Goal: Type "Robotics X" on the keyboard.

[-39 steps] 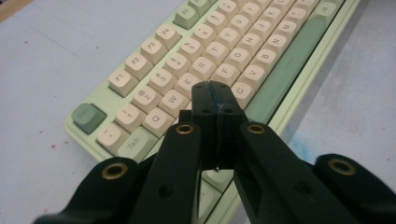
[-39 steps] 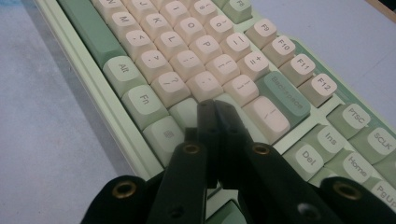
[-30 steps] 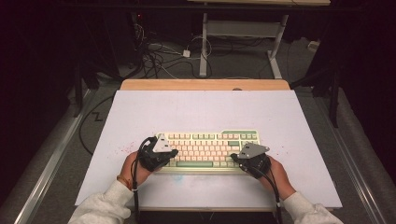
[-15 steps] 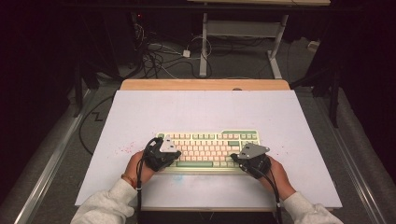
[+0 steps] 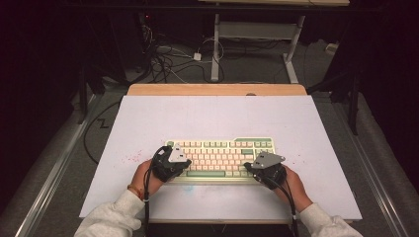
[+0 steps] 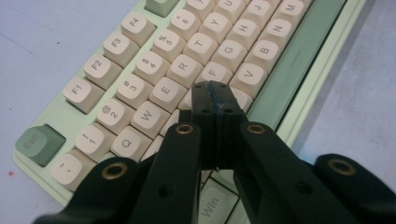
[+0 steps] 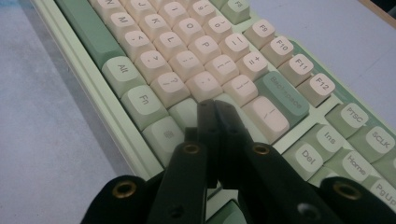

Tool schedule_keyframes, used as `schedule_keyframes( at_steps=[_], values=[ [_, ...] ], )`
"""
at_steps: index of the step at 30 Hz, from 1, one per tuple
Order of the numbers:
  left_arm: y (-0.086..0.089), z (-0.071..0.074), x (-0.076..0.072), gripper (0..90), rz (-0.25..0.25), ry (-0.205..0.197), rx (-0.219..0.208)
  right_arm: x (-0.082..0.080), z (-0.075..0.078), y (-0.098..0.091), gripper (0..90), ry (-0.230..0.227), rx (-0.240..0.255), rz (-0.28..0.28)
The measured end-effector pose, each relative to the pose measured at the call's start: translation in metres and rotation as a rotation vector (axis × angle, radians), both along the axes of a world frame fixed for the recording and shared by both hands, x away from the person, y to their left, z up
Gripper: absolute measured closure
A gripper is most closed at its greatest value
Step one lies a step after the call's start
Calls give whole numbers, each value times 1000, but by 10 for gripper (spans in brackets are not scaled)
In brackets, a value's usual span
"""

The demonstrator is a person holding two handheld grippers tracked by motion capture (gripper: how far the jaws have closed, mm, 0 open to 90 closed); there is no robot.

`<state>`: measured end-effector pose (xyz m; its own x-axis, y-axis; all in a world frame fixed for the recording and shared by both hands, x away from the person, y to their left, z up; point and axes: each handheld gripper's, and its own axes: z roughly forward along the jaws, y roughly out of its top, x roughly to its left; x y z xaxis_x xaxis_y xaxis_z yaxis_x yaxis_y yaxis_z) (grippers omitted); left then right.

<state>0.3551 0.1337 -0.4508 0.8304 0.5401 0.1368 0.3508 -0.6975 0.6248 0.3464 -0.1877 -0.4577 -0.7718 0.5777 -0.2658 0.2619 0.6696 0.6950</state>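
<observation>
A pale green keyboard (image 5: 220, 158) with cream and green keys lies in the lower middle of the high view, on the white bench (image 5: 217, 118), its long side running across the frame. The left tongs (image 5: 184, 163) sit over the keyboard's lower left corner and the right tongs (image 5: 248, 167) over its lower right corner, each held by a hand coming in from the bottom edge.

In the left gripper view the left tongs (image 6: 215, 93) are fully closed, pads pressed together with nothing between them, their tip over the cream keys just below F and V, beside the green space bar (image 6: 299, 60).

In the right gripper view the right tongs (image 7: 214, 106) are likewise closed and empty, the tip over the keys at the frame's centre, just left of the Backspace key (image 7: 282, 95).
</observation>
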Motion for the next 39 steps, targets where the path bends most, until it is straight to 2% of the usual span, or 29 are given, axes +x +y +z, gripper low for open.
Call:
schedule_keyframes(
  at_steps=[2, 4, 11, 14, 18, 24, 30, 31, 35, 38, 39],
  values=[
    [-1, -4, 0, 876, 5, 1, -10, 0, 0, 0, 900, 2, 0, -1],
    [0, -2, 0, 875, 8, -3, 0, 0, 0, 0, 900, 0, 1, -1],
    [7, 10, -7, 875, 24, -61, -41, 0, 3, -1, 900, 0, -7, 7],
    [8, 12, -8, 875, 23, -72, -48, -2, 8, -2, 900, -5, 22, 7],
    [9, 13, -8, 874, 26, -84, -48, -3, 9, -2, 900, -13, 22, 11],
    [8, 13, -9, 873, 30, -106, -58, -4, 16, -6, 900, -30, 62, 5],
    [9, 15, -10, 869, 33, -138, -71, -4, 19, -8, 852, -45, 84, -9],
    [9, 15, -10, 829, 32, -142, -69, -4, 19, -9, 849, -48, 84, -6],
    [8, 14, -11, 818, 36, -170, -68, -4, 20, -10, 809, -59, 104, -14],
    [8, 15, -12, 789, 33, -186, -77, -5, 21, -11, 778, -68, 110, -12],
    [8, 14, -12, 754, 34, -191, -72, -5, 21, -11, 763, -70, 114, -11]
  ],
)
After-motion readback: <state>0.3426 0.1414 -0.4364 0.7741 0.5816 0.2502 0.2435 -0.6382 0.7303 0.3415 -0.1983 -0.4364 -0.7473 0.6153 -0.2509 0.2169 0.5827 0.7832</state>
